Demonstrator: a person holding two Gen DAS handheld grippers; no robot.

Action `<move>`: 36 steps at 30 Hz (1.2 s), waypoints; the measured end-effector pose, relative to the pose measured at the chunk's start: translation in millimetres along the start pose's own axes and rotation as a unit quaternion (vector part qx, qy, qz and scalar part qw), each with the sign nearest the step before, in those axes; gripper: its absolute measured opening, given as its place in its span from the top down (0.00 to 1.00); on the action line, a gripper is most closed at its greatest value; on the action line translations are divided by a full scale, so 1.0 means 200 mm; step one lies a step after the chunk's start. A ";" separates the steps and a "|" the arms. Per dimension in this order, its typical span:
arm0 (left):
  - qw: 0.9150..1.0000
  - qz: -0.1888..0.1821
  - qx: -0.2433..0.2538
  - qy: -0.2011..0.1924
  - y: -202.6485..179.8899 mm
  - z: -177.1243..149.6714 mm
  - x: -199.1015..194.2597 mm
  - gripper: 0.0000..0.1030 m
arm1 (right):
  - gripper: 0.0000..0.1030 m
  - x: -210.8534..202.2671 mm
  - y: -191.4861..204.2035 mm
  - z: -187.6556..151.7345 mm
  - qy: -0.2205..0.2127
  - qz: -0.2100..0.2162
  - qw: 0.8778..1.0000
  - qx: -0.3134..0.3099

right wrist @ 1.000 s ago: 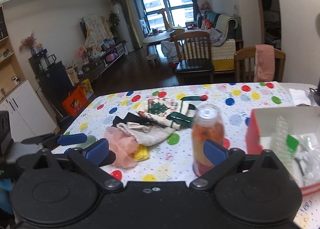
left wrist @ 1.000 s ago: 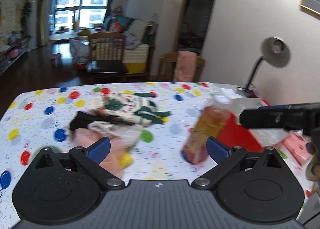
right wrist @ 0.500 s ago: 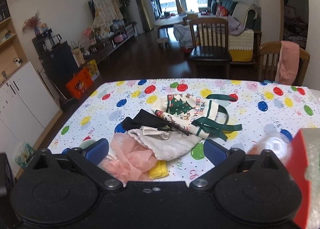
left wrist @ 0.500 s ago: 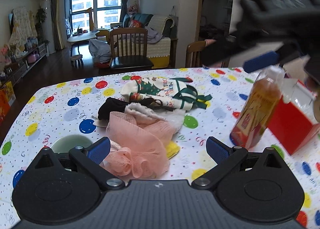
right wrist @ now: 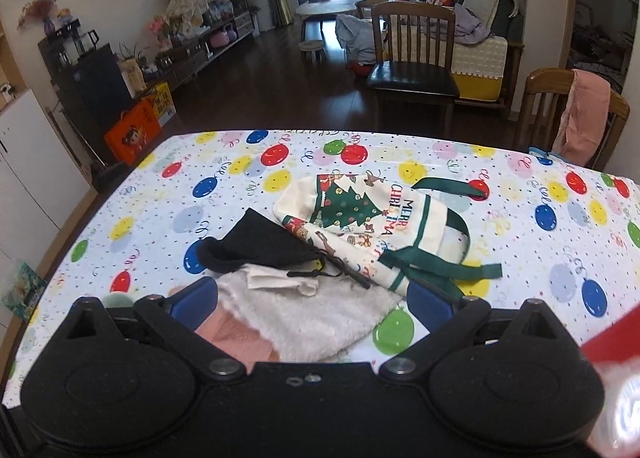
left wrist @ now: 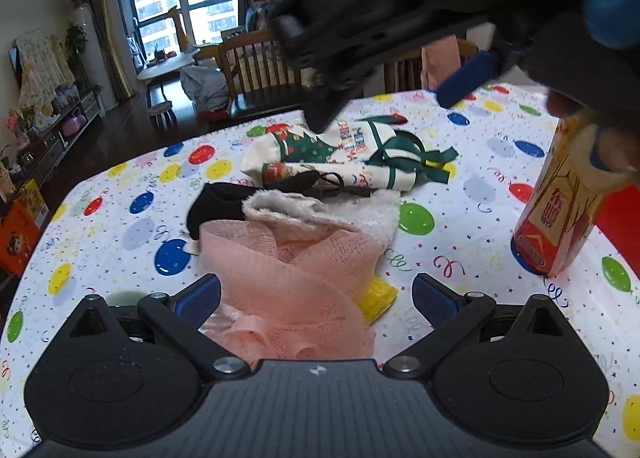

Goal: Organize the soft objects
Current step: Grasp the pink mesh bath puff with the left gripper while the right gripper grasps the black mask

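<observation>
Item: soft pile on balloon-print tablecloth (right wrist: 224, 162).
Landmark: Christmas tote bag (right wrist: 360, 214).
- Black pouch (right wrist: 256, 250): touching tote's near-left edge.
- White fleece cloth (right wrist: 312, 318): just nearer than tote.
- Pink mesh fabric (left wrist: 296, 282): nearest of the pile, overlapping fleece, over yellow item (left wrist: 378, 294).
- Drink bottle (left wrist: 556, 218): well right of tote.

Left gripper (left wrist: 316, 298): jaws wide, empty, straddling pink mesh.
Right gripper (right wrist: 312, 298): jaws wide, empty, above fleece.

Step, judged: approach, nothing grasped. Next: lower, pinch one cloth, lift clear of the others.
</observation>
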State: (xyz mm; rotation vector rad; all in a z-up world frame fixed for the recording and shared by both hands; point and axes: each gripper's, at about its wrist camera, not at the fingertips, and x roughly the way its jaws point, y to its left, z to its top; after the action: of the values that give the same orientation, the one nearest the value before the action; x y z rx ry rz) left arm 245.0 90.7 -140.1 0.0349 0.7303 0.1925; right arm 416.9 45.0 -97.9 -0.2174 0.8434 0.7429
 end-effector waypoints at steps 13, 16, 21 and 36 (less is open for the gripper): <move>0.999 0.016 0.014 0.030 -0.03 -0.04 0.14 0.11 | 0.13 0.27 0.00 0.09 0.020 -0.010 0.999 -0.023; 0.999 0.021 0.010 0.034 -0.03 -0.04 0.15 0.21 | 0.13 0.30 0.12 0.11 0.018 0.027 0.998 -0.063; 0.999 0.033 0.004 0.039 -0.02 -0.04 0.16 0.39 | 0.17 0.40 0.32 0.14 0.045 0.068 0.989 -0.122; 0.999 0.025 -0.033 0.020 0.06 -0.07 0.09 0.71 | 0.69 0.61 0.49 0.10 0.097 0.035 0.979 -0.174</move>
State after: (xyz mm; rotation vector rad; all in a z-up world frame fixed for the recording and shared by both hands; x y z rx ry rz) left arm 246.9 105.7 -161.0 -0.0127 0.7629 0.2655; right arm 416.3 187.3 -164.6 -0.5812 0.9047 0.9455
